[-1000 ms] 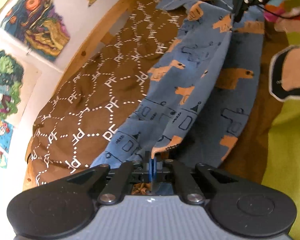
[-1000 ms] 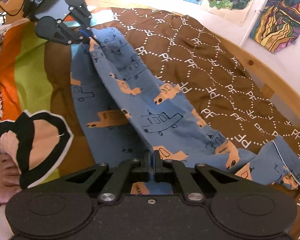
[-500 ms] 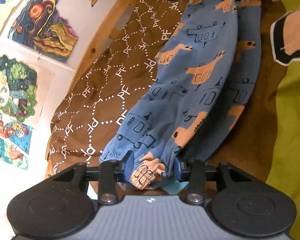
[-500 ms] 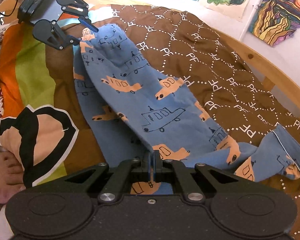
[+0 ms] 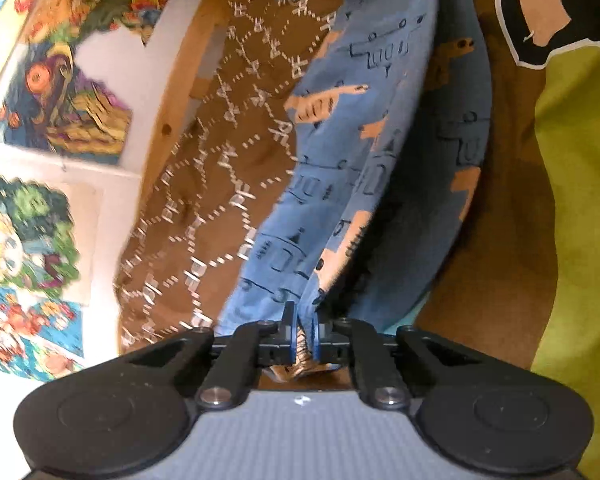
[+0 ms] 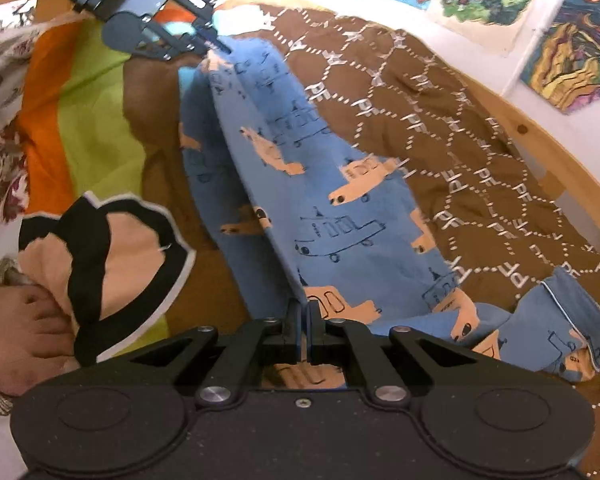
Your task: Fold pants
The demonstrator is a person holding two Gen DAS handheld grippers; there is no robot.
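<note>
The blue pants (image 6: 316, 208) with orange and dark vehicle prints lie stretched along a brown patterned bedspread (image 6: 440, 128). They also show in the left wrist view (image 5: 364, 152). My left gripper (image 5: 301, 320) is shut on one end of the pants; it shows in the right wrist view (image 6: 216, 42) at the far top left. My right gripper (image 6: 303, 312) is shut on the other end. The fabric is lifted into a ridge between the two grippers. One leg end (image 6: 568, 320) is bunched at the lower right.
A striped green and orange blanket (image 6: 88, 120) with a black and peach patch (image 6: 112, 248) lies beside the pants. A bare foot (image 6: 24, 336) rests at the left. A wooden bed frame (image 6: 540, 148) and a wall with posters (image 5: 60, 100) border the bed.
My left gripper, open half a second ago, has closed on the pants' end again and the fabric is raised into a ridge. My right gripper has kept its hold.
</note>
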